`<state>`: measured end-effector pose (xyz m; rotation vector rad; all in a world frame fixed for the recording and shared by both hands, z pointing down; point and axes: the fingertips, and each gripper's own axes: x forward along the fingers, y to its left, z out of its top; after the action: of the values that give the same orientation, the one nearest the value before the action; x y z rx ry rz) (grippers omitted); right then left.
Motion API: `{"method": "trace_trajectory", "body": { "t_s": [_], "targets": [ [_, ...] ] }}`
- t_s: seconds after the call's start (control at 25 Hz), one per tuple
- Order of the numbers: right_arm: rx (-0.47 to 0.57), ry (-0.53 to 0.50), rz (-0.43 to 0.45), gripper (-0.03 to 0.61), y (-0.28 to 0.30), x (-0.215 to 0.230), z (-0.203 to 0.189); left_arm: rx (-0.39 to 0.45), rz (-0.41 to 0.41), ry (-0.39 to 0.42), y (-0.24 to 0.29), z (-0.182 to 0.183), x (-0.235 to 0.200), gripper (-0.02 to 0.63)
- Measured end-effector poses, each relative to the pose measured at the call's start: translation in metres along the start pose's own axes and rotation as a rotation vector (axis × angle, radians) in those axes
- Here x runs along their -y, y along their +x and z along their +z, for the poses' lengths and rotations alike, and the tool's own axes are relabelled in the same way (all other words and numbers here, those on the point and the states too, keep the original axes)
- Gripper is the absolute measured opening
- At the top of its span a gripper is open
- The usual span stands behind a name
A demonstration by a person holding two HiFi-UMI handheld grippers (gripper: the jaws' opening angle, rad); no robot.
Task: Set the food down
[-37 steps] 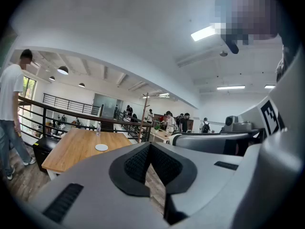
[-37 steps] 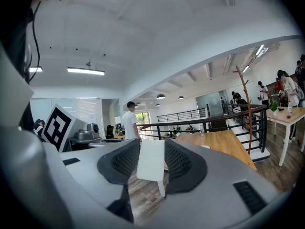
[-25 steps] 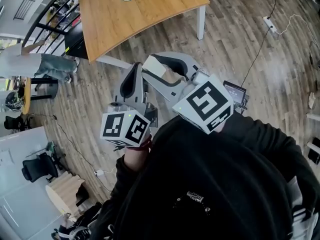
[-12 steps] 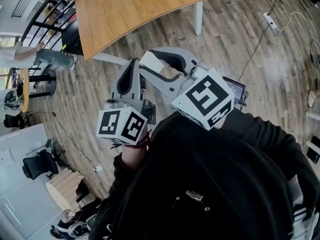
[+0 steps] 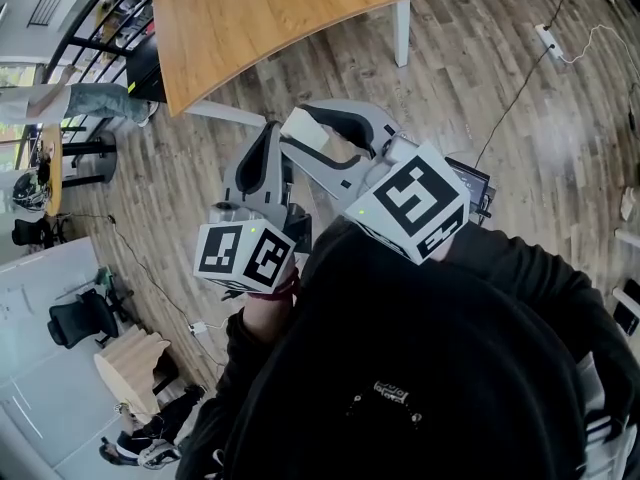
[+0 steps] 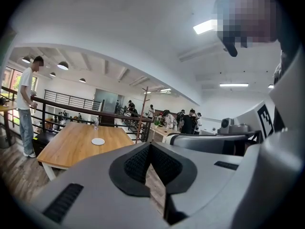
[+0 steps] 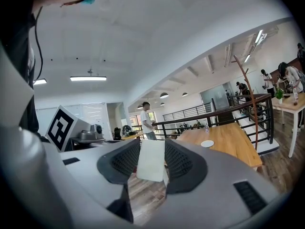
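Food (image 7: 151, 162) sits pinched between the right tongs (image 7: 152, 147).

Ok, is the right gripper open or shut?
Shut on a pale flat slab: the right gripper has both pads pressed against its sides.

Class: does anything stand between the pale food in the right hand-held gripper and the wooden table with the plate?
Nothing visible does: only floor separates the food, clamped in the right hand-held gripper, from the table.
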<state>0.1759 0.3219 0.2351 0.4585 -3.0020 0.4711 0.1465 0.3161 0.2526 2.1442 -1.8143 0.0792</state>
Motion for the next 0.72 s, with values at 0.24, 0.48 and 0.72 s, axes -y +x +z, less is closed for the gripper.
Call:
{"method": "trace_trajectory", "body": {
  "t_s": [0.24,0.48,0.72],
  "targets": [
    [-0.021,0.023,0.001,0.175,0.005,0.003,-0.007,-0.019,0.006,-0.017,0.004,-0.008,-0.005,-0.003],
    [-0.032,0.016,-0.011,0.175,0.014,0.008,-0.009,-0.014,-0.009,-0.031,0.010,-0.008,-0.014,-0.003],
    [-0.028,-0.014,-0.049,0.175,0.039,0.012,0.003,0.014,-0.043,-0.038,0.018,0.007,-0.036,-0.003]
  ]
}}
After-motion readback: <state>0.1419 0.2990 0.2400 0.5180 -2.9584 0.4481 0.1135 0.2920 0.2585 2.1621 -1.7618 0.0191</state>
